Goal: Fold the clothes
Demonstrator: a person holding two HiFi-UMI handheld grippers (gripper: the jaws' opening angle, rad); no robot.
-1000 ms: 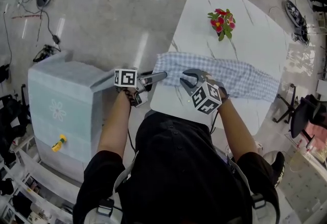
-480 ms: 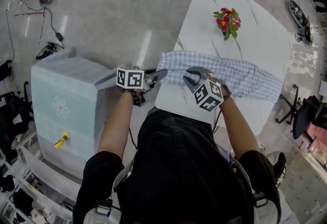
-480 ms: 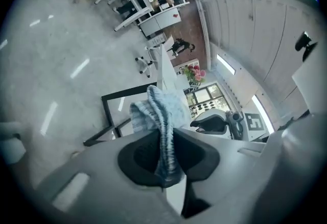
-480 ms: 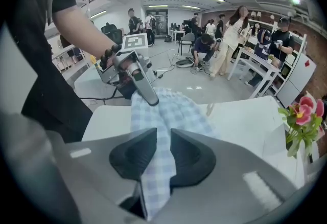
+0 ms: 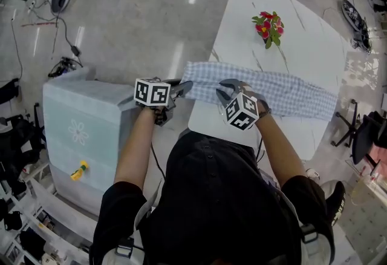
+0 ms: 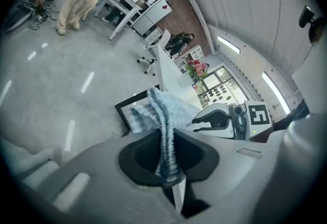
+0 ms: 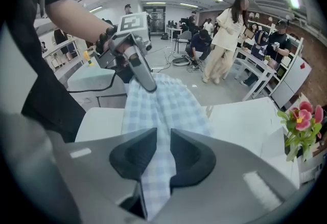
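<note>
On the white tabletop (image 5: 293,46) in front of me, the checked cloth (image 5: 284,92) lies stretched in a long band across the near part, from the right edge to the left corner. My left tongs (image 5: 186,85) have just been closing and pinch the cloth's left end. It is bunched into thick folds between the pads, just past the tabletop's corner. My right tongs (image 5: 222,93) point steeply down and are clamped on a flat fold of the cloth; the pads stand slightly apart with the fabric running between them. The two tongs are near each other on the cloth's left part. Red flowers (image 5: 266,26) stand farther back on the tabletop, apart from the cloth. A pale green cabinet (image 5: 91,130) stands on the floor to my left.
</note>
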